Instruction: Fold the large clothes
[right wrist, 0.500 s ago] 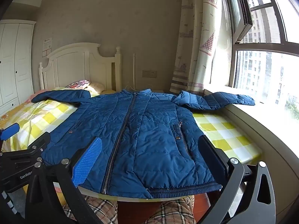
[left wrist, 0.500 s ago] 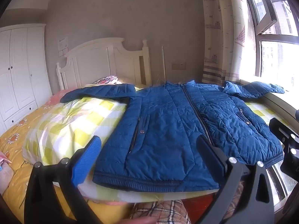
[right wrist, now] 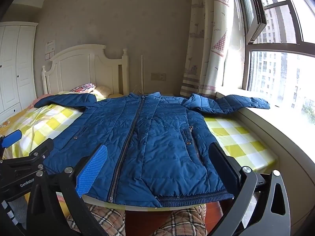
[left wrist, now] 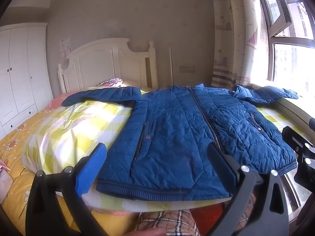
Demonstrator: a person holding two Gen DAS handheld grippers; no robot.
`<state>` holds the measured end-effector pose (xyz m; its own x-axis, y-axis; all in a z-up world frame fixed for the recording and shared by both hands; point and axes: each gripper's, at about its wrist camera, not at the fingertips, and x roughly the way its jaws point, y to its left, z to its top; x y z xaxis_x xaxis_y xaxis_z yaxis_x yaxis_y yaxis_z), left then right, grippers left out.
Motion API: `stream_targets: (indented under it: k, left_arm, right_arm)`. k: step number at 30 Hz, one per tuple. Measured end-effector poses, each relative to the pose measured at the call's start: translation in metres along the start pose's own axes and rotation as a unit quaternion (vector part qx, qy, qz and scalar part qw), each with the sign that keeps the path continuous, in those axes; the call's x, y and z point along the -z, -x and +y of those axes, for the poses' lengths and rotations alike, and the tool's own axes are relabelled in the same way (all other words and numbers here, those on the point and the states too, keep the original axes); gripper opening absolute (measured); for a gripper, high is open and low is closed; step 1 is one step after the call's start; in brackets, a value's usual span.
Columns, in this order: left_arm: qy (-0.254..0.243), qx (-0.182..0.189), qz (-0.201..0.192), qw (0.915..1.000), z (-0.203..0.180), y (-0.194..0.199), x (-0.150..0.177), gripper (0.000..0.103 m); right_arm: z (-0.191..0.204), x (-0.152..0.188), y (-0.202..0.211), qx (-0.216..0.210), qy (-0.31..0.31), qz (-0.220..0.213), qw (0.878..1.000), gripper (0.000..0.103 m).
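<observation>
A blue quilted jacket (left wrist: 183, 129) lies flat and zipped, front up, on a yellow-checked surface, with both sleeves spread out; it also shows in the right wrist view (right wrist: 157, 135). Its left sleeve (left wrist: 102, 95) rests on the bedding, its right sleeve (right wrist: 228, 103) reaches onto the window sill. My left gripper (left wrist: 157, 169) is open and empty, just short of the hem's left half. My right gripper (right wrist: 159, 169) is open and empty, just short of the hem's right half. The left gripper's body (right wrist: 21, 165) shows at the right view's left edge.
A white headboard (left wrist: 106, 63) and pillows stand behind the jacket. A white wardrobe (left wrist: 17, 74) is at the far left. A window sill (right wrist: 275, 125) and curtain (right wrist: 208, 45) run along the right. Plaid-trousered knees (right wrist: 177, 222) are below the front edge.
</observation>
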<state>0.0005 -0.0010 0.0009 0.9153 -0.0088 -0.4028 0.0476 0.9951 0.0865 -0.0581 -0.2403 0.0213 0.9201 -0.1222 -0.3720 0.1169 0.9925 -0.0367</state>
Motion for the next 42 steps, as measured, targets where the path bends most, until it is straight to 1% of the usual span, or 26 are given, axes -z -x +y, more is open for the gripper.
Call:
stream_targets:
  k: [21, 36, 42]
  left_arm:
    - [0.004, 0.004, 0.004, 1.0, 0.0006, -0.0034, 0.0026, 0.101]
    - [0.005, 0.005, 0.006, 1.0, 0.0015, -0.0044, 0.0029, 0.101]
    - [0.005, 0.005, 0.006, 1.0, 0.001, -0.0034, 0.008, 0.101]
  right_arm:
    - [-0.0008, 0.0019, -0.0036, -0.005, -0.001, 0.004, 1.0, 0.098]
    - [0.0059, 0.0046, -0.0044, -0.006, 0.001, 0.004, 1.0, 0.098]
    - [0.0076, 0.006, -0.0041, -0.007, 0.001, 0.004, 1.0, 0.098]
